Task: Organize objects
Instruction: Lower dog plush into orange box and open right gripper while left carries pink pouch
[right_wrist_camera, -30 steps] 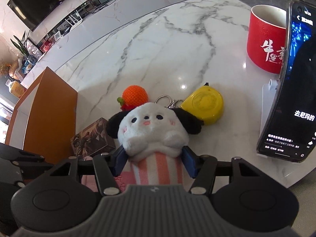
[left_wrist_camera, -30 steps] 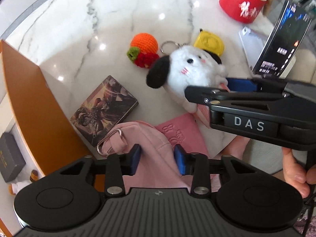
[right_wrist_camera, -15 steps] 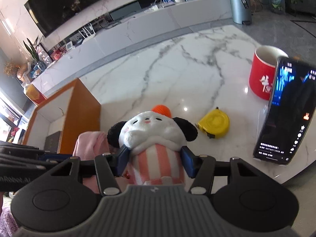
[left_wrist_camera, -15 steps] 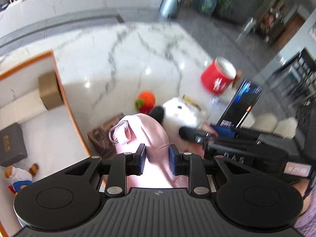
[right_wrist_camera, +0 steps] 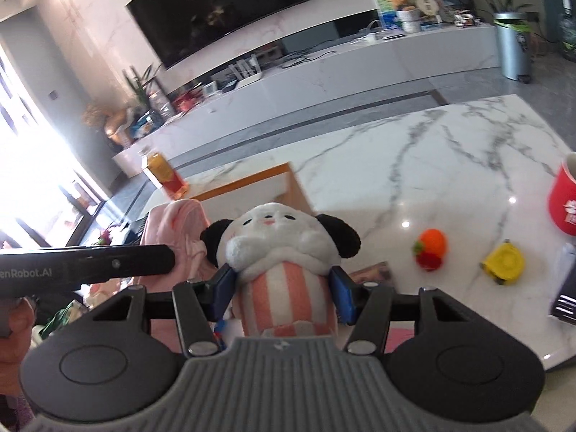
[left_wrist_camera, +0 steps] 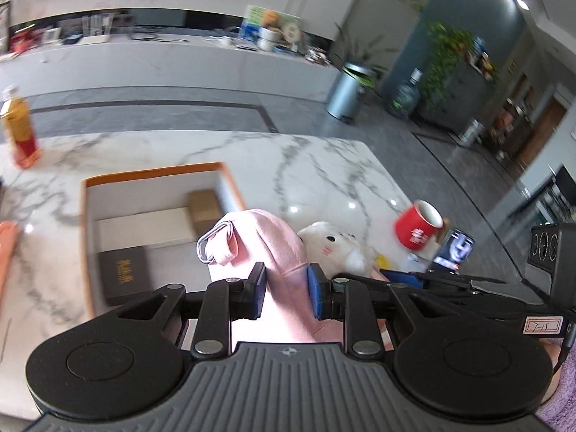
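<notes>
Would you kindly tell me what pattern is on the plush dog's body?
Pink-orange and white vertical stripes on the plush dog, clearest in the right wrist view.

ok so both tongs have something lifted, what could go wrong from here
The pink pouch is soft and pinched low in the left tongs, so it may sag or slip out.

The right tongs hold the plush dog close beside it; near the orange box the two could bump.

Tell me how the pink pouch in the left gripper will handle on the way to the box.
The pink pouch is probably floppy: the left gripper bunches its soft fabric. It seems light, standing above the pads. Its metal clip may swing.
</notes>
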The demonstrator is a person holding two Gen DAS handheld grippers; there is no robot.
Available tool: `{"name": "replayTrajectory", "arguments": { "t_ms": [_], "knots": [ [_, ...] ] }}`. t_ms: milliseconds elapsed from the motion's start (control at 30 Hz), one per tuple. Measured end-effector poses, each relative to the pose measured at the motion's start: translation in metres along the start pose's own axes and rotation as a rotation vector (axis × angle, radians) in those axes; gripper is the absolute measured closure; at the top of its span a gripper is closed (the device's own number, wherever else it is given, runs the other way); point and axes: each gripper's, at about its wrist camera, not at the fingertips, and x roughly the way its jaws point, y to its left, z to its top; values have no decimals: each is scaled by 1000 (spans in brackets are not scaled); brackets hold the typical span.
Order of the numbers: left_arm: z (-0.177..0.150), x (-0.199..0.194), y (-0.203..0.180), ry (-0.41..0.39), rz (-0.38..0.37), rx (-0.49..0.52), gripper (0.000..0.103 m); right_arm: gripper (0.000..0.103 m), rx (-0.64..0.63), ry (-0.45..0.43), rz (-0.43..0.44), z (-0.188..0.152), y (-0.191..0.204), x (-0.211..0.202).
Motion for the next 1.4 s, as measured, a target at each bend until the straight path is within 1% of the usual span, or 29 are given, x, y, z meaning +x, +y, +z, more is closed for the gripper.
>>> {"name": "replayTrajectory", "arguments": {
  "t_ms": [200,333,400,467,533,633,800,867,933,967,1100,1133,1167,1200,1233,1300,1400],
  "knots": [
    [-12,-2,48,-15,46,-77,75,45,-61,85,-2,-9,44,46],
    [-18,-3,73,-37,94,-75,75,45,-83,158,-55,-17,58,83],
    [-19,-3,83,-42,93,-73,75,45,-80,200,-84,-23,60,101],
    [-21,0,92,-37,72,-76,75,45,-81,236,-116,-30,61,117],
    [-24,2,98,-34,51,-73,75,45,-88,247,-160,-36,64,129],
    [-25,5,103,-45,53,-57,75,45,-88,250,-216,-41,66,144],
    [-25,8,113,-38,20,-65,75,44,-37,331,-206,-47,63,165],
    [-26,9,116,-32,-1,-70,75,43,10,385,-174,-48,59,169],
    [-27,9,117,-27,-11,-69,75,42,56,458,-128,-50,54,174],
    [-28,9,117,-27,-13,-67,75,44,46,473,-115,-50,54,173],
    [-30,10,116,-22,-29,-68,75,42,-2,450,-125,-45,56,160],
    [-30,10,116,-20,-34,-69,75,44,-14,442,-126,-44,57,157],
    [-31,11,115,-18,-38,-71,75,56,-25,439,-126,-44,57,157],
    [-30,12,115,-16,-40,-71,75,71,-31,450,-116,-44,57,158],
    [-30,12,113,-16,-42,-68,75,76,-23,467,-95,-45,55,161],
    [-29,12,111,-14,-53,-67,75,78,-20,484,-82,-47,55,163],
    [-28,13,104,-6,-84,-62,75,81,-46,457,-78,-42,53,151]
  ]
}}
